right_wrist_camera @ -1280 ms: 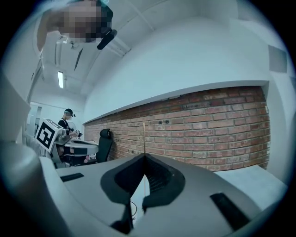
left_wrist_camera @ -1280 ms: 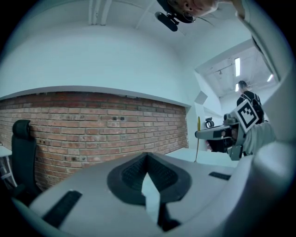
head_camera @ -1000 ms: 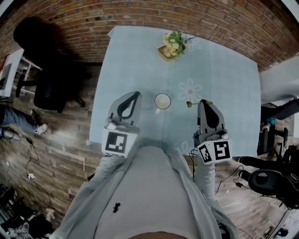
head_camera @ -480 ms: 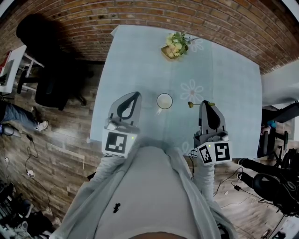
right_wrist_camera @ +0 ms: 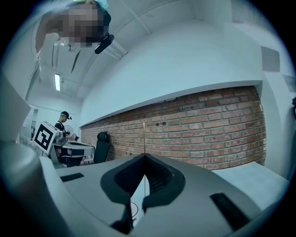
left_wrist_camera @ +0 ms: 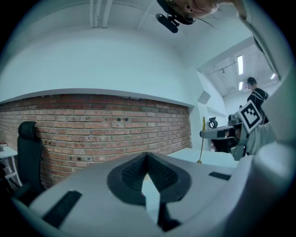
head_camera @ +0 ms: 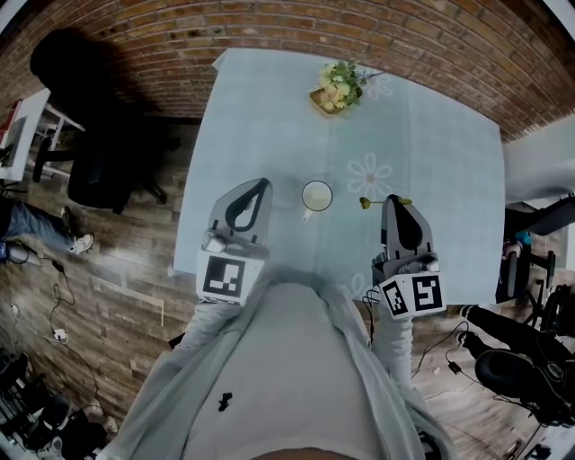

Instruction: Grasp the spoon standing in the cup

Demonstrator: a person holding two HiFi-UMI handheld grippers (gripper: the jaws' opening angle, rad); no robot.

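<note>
A white cup (head_camera: 315, 195) stands on the pale blue tablecloth (head_camera: 269, 117) between my two grippers, with nothing standing in it. A thin yellow spoon (head_camera: 367, 201) is upright and outside the cup, to its right. My right gripper (head_camera: 393, 199) is shut on the spoon's handle. The handle shows as a thin vertical line (right_wrist_camera: 144, 139) rising above the closed jaws of my right gripper (right_wrist_camera: 144, 156). In the left gripper view the spoon (left_wrist_camera: 202, 139) hangs from the right gripper (left_wrist_camera: 217, 133). My left gripper (head_camera: 264, 181) is left of the cup, its tips together and empty (left_wrist_camera: 147, 156).
A small basket of flowers (head_camera: 334, 88) sits at the table's far edge by the brick wall (head_camera: 135, 27). A black office chair (head_camera: 99, 175) stands left of the table. A person works at a desk (right_wrist_camera: 62, 122) in the background. Cables lie on the wooden floor.
</note>
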